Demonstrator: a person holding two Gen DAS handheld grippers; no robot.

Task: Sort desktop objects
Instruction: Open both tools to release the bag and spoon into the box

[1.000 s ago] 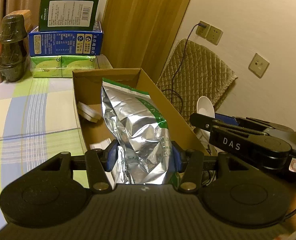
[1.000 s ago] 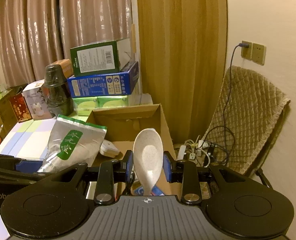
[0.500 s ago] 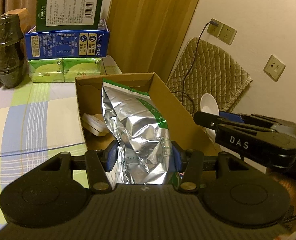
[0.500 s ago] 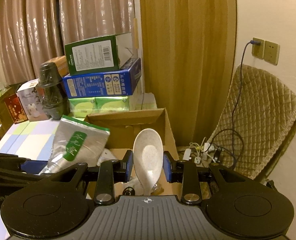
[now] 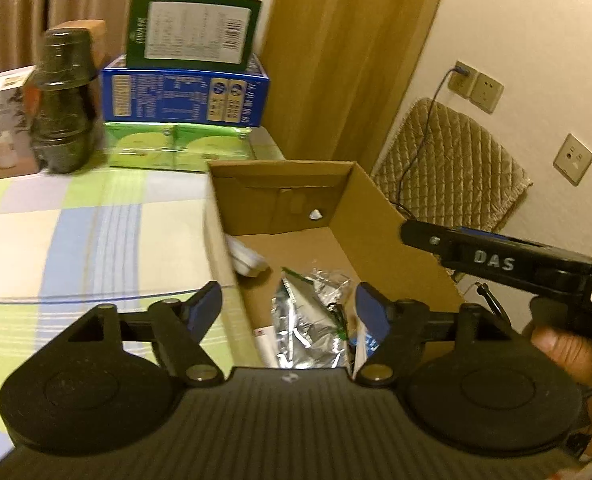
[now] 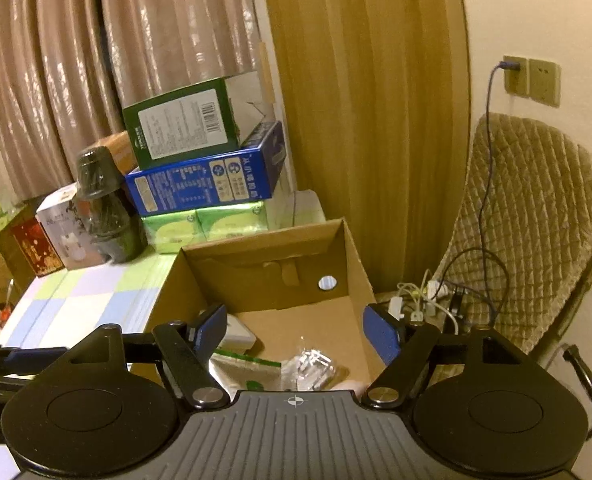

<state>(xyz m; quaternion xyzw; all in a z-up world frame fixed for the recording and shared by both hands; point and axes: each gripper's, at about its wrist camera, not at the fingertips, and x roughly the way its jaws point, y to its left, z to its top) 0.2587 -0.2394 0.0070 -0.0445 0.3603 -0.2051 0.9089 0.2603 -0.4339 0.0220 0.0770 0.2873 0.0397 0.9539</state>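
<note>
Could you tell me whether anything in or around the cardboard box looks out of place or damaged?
Only small things: the silver foil pouch lies crumpled in the cardboard box, whose back wall has a small round hole.

The left wrist camera sits just behind its own spread fingers and looks down and forward, close over the near end of the cardboard box, with the right gripper crossing its right edge. The right wrist camera rides a little higher and further right, facing the same way across the box towards the curtains. Both share the box's inside, the foil pouch lying in it, and the stacked cartons behind.
</note>
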